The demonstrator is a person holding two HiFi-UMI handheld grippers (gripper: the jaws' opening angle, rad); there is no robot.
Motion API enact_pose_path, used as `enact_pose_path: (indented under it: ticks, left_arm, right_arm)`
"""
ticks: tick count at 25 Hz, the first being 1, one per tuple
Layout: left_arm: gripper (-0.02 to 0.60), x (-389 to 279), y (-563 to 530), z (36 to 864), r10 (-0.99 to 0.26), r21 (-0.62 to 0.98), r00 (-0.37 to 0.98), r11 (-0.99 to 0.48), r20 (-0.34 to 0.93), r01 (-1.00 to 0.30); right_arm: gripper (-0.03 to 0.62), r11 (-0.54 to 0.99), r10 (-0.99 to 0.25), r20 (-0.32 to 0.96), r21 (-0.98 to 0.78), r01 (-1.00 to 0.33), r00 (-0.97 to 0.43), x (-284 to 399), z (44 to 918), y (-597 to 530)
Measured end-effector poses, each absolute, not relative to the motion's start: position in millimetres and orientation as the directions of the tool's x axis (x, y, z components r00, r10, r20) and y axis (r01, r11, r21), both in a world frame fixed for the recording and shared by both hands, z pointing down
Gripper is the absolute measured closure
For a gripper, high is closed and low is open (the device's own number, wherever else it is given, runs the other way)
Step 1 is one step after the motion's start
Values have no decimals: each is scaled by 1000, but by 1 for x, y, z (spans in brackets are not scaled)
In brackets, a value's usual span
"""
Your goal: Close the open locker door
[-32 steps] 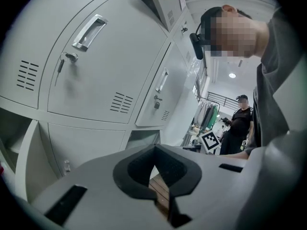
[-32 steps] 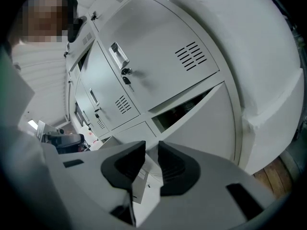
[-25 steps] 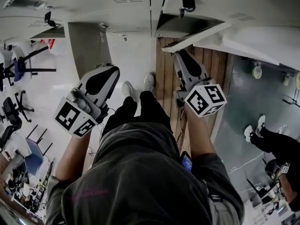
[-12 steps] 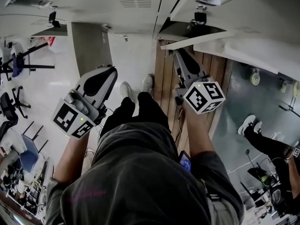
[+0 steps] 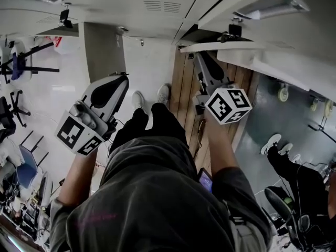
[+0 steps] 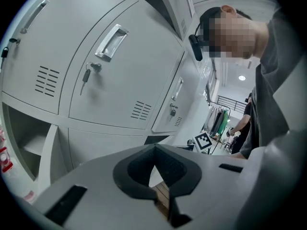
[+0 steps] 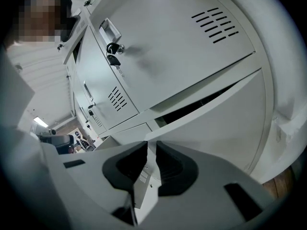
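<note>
In the head view the open locker door [image 5: 273,62] is a white panel that swings out at the upper right, with a dark opening [image 5: 202,35] behind it. My right gripper [image 5: 199,56] points at the door's near edge, its tip close against it; contact is not clear. In the right gripper view the ajar door [image 7: 216,128] fills the lower right, with a dark gap along its top. The right gripper [image 7: 151,145] shows a narrow slit between its pads with nothing in it. My left gripper [image 5: 122,76] hangs apart at the left; in its own view the left gripper [image 6: 154,147] is shut and empty.
Grey lockers [image 5: 152,20] line the top of the head view. A low grey door [image 5: 102,49] stands open at the left. Office chairs [image 5: 16,67] are at the far left. Another person's legs and shoes [image 5: 275,143] are at the right, on the floor beside a wooden strip [image 5: 186,98].
The locker door's edge has swung nearer the lockers and the dark opening behind it has shrunk. My right gripper moved forward with it. The left gripper has barely moved.
</note>
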State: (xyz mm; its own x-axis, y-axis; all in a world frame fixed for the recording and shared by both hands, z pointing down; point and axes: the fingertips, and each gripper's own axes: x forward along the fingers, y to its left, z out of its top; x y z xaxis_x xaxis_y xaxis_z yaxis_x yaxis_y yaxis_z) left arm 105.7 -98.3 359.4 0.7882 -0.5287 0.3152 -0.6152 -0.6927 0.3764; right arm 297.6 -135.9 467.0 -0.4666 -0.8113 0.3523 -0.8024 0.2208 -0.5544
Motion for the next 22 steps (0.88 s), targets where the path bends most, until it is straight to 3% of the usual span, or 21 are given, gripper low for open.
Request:
enact_pose_path:
  ticks: [22]
  left_arm:
    - [568, 86, -109, 357, -606, 371, 738, -639, 298, -674]
  right_arm:
    - [537, 269, -794, 355, -523, -809, -494, 292, 468, -179]
